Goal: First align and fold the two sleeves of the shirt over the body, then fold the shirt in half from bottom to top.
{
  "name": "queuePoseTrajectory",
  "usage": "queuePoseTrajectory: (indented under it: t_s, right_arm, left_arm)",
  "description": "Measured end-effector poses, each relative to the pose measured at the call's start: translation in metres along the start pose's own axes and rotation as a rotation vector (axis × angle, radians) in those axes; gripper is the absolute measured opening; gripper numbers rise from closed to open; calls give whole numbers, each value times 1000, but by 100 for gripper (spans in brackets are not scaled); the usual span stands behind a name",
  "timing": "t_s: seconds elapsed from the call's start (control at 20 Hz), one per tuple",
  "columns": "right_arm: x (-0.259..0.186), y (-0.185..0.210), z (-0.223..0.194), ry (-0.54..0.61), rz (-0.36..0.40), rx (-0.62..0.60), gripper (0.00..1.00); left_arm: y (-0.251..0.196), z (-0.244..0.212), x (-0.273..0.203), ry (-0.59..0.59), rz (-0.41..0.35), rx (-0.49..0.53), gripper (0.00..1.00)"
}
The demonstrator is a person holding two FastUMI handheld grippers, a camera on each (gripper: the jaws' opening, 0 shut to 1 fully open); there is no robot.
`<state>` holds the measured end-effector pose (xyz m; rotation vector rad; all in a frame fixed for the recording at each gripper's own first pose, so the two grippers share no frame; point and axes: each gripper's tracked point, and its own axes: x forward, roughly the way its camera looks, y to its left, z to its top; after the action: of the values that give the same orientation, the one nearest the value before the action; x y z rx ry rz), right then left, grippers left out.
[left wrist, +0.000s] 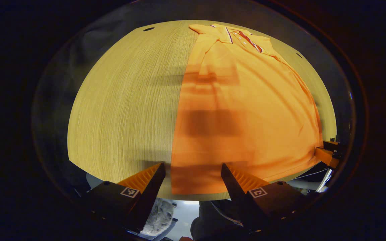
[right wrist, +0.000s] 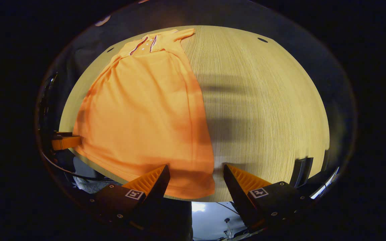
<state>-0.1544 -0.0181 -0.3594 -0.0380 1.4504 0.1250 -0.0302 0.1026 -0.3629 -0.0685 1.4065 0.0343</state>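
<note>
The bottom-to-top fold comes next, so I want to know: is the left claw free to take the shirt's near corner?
Probably yes. The left claw is open and straddles the hem corner of the shirt, which lies flat at the table edge with nothing between its fingers but cloth.

No readable words, brands or numbers are showing anywhere; small square black-and-white marker tags are sitting on each finger (left wrist: 129, 192) of the left hand-held gripper (left wrist: 193, 174) and on each finger (right wrist: 258, 192) of the right hand-held gripper (right wrist: 195, 175), carrying coded patterns rather than legible text.
</note>
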Motion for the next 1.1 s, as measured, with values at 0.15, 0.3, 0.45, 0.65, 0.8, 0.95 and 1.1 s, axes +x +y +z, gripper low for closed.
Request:
queuePoseTrajectory:
  t_s: [0.15, 0.3, 0.45, 0.65, 0.8, 0.95, 1.1]
  right_arm:
    - [4, 2, 0, 50, -18, -53, 98]
    - [4, 5, 0, 87, -23, -57, 99]
    - [4, 5, 0, 119, -23, -66, 99]
    - [5, 4, 1, 96, -26, -46, 99]
    - [5, 5, 0, 80, -26, -38, 99]
    - [4, 2, -8, 132, -33, 29, 91]
    - [2, 3, -13, 165, -13, 145, 34]
  left_arm:
    - [3, 0, 0, 47, 4, -8, 100]
    - [1, -1, 0, 82, 8, -13, 100]
    - [2, 0, -1, 105, 6, -9, 100]
    - [1, 0, -1, 89, 10, -13, 100]
    - [1, -1, -1, 100, 10, -20, 100]
    - [-1, -3, -1, 106, 9, -20, 95]
    - [-6, -8, -2, 104, 1, -17, 42]
